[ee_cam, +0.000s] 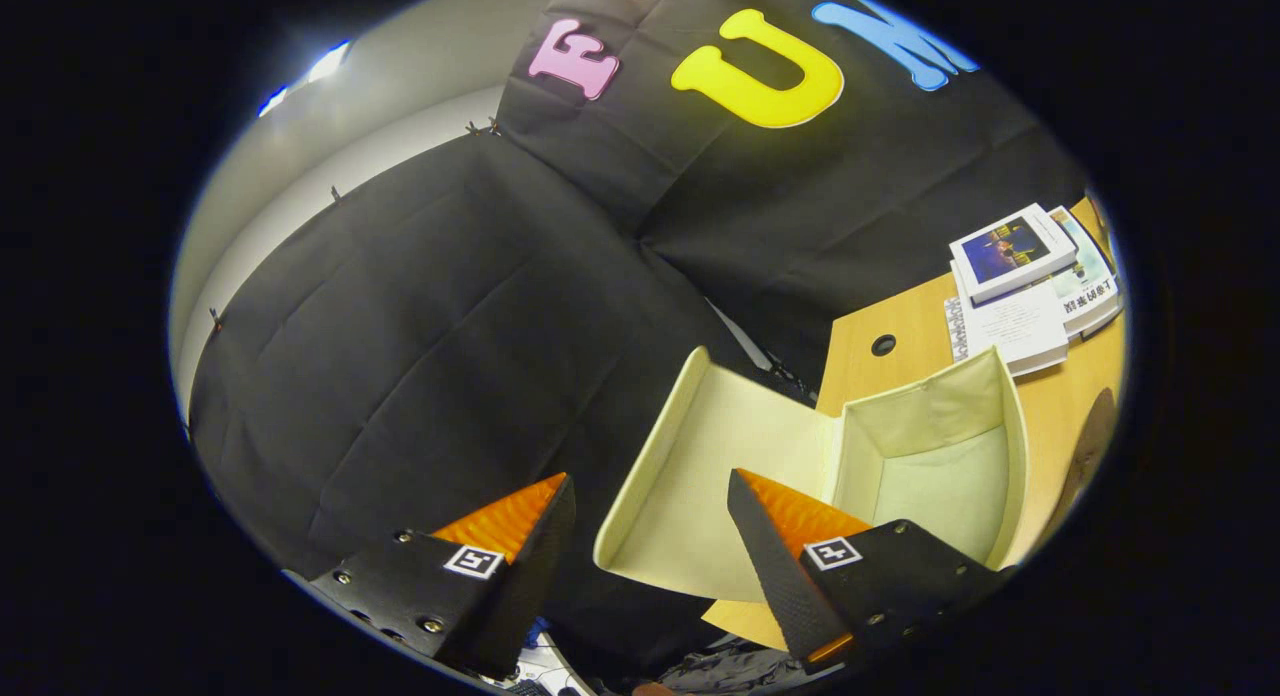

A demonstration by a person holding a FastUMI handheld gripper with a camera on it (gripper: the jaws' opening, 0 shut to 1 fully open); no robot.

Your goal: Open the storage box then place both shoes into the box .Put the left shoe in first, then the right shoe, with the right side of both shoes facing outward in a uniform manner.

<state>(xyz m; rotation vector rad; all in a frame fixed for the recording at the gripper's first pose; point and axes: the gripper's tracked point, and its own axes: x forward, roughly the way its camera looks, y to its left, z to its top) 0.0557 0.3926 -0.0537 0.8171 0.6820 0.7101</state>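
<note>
Hovering: gripper (650, 506) hangs tilted, rolled over to one side, so the whole scene leans — worktop slanting, booth wall sweeping across ahead.
Fingers: spread wide apart, nothing between them, nothing touched; the one finger (505, 521) shows against the black cloth, the other finger (790, 521) lies over the near edge of the box.
Storage box: cream storage box (940, 456) sits open on the worktop, just ahead of the fingers on the side of the second finger; its inside is in plain sight, pale walls and pale floor, bare.
Lid: box flap (700, 476) is folded out and down, hanging past the worktop's edge, its pale inner face turned this way; the second fingertip overlaps it in the view, though contact I cannot tell.
Worktop: wooden worktop (880, 321) carries the box, with a round cable hole (883, 345) just beyond the box's far corner.
Books: a small stack of books (1030, 271) lies beyond the box, near but apart from it.
Backdrop: black cloth wall (430, 346) fills the ground behind the flap and both fingers.
</note>
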